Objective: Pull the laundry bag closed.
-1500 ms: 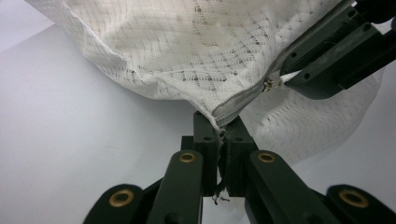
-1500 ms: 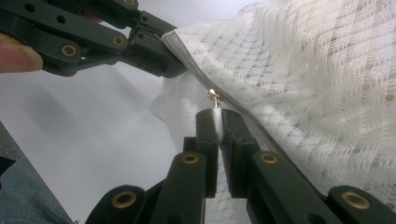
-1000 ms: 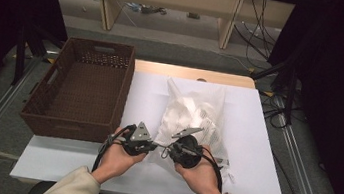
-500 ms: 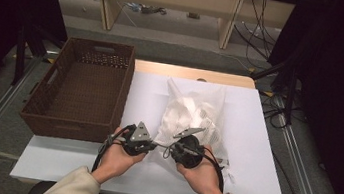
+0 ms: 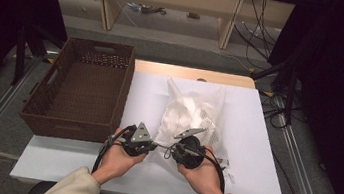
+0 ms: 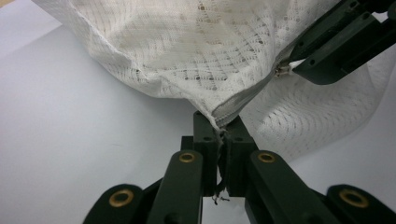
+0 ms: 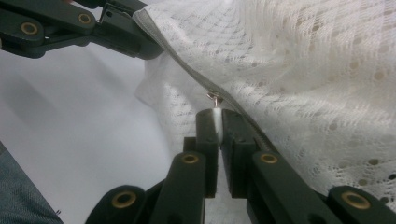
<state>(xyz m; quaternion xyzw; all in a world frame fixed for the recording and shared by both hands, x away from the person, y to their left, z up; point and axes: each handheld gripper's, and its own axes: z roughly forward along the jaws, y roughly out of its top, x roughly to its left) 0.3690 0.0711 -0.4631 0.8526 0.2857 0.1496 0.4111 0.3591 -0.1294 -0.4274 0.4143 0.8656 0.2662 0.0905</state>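
Note:
A white mesh laundry bag (image 5: pixel 193 114) stuffed with white cloth lies on the white table (image 5: pixel 249 188), its zipped end toward the person. My left gripper (image 5: pixel 150 147) is shut on the bag's near corner (image 6: pixel 219 122) at the end of the zipper. My right gripper (image 5: pixel 169 152) is shut on the small white zipper pull (image 7: pixel 215 111), a short way along the zipper (image 7: pixel 187 63). In the right gripper view the left gripper (image 7: pixel 133 30) holds the corner at upper left. In the left gripper view the right gripper (image 6: pixel 299 65) shows at upper right.
A dark brown woven basket (image 5: pixel 80 87) stands open at the table's left side, beside the bag. Cables (image 5: pixel 264 33) and shelf legs lie on the floor beyond the table. Bare white tabletop lies to the right of the bag.
Both grippers stay close together at the bag's near end. The right gripper has shifted slightly left toward the left one; the bag has barely moved.

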